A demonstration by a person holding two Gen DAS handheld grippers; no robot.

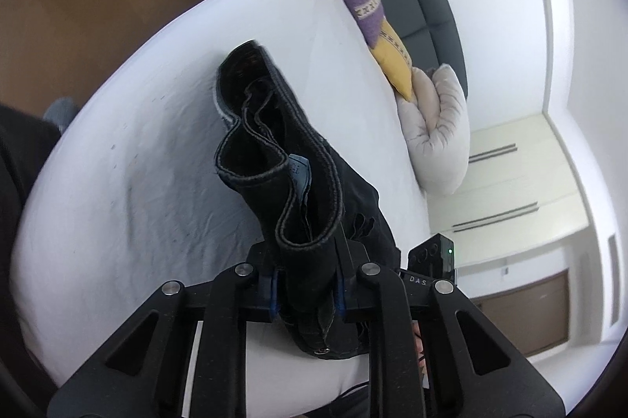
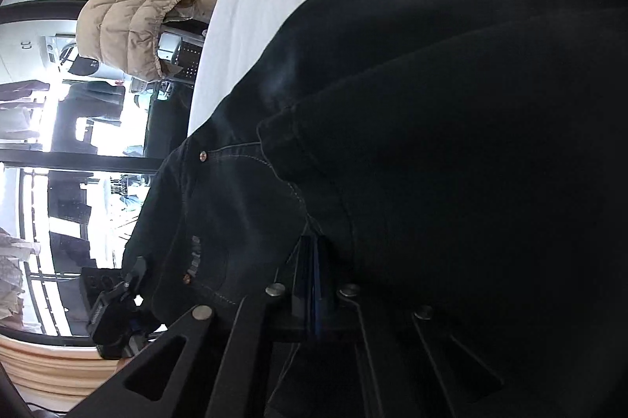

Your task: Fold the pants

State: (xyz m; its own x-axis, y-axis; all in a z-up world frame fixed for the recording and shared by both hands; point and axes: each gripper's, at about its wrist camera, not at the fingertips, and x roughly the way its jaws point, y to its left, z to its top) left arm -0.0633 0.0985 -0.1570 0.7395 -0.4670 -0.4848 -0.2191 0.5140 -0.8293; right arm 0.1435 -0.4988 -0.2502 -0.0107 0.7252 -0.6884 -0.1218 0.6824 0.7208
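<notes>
Because the black denim pants (image 1: 298, 159) are heavy, limp and thick-seamed, they are best gripped at waistband or hems. Over the white-sheeted bed (image 1: 137, 143), the left tool (image 1: 306, 284) clamps bunched cloth; the right tool (image 2: 314, 284) is clenched on denim, its fingertips buried in dark folds.

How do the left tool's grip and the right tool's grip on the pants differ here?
The left tool pinches a thick bunch of the black pants, so its jaws stay apart; the right tool has its jaws almost together on thin fabric. In the left view the pants stand up over the white bed; in the right view they drape and fill the frame. Both tools grip the same pants.
</notes>
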